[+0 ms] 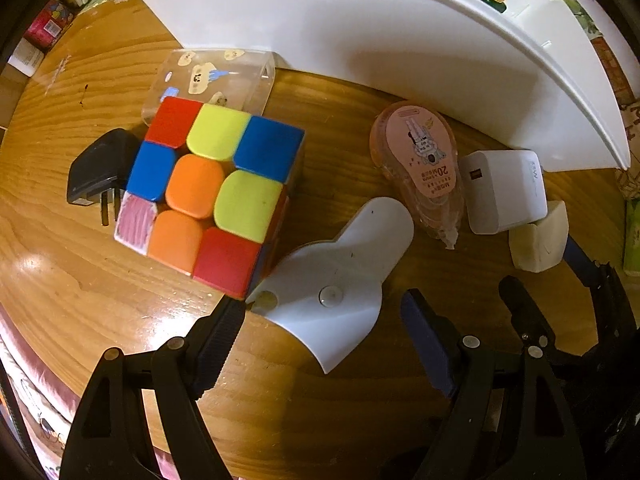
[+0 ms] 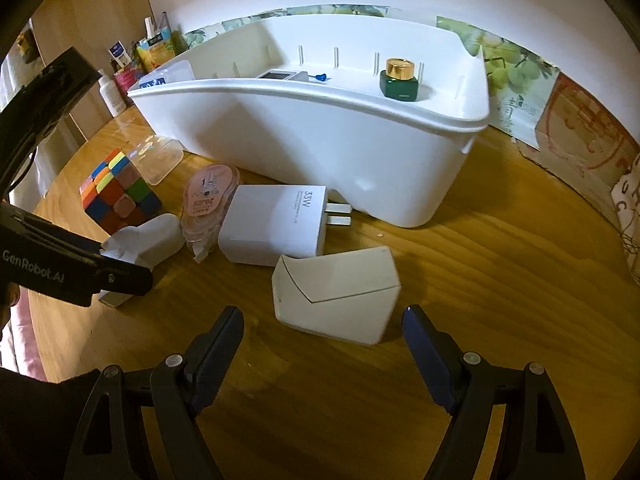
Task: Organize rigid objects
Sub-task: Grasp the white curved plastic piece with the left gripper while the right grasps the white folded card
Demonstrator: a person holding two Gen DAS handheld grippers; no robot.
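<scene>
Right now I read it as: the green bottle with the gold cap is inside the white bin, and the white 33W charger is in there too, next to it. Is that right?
Not quite. The green bottle with the gold cap is inside the white plastic bin, but the white 33W charger is not: it lies on the wooden table in front of the bin, beside the pink correction tape dispenser. The right wrist view shows it.

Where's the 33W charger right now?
In the right wrist view, the 33W charger lies on the table, left of centre, between the pink correction tape and the white bin.
</scene>
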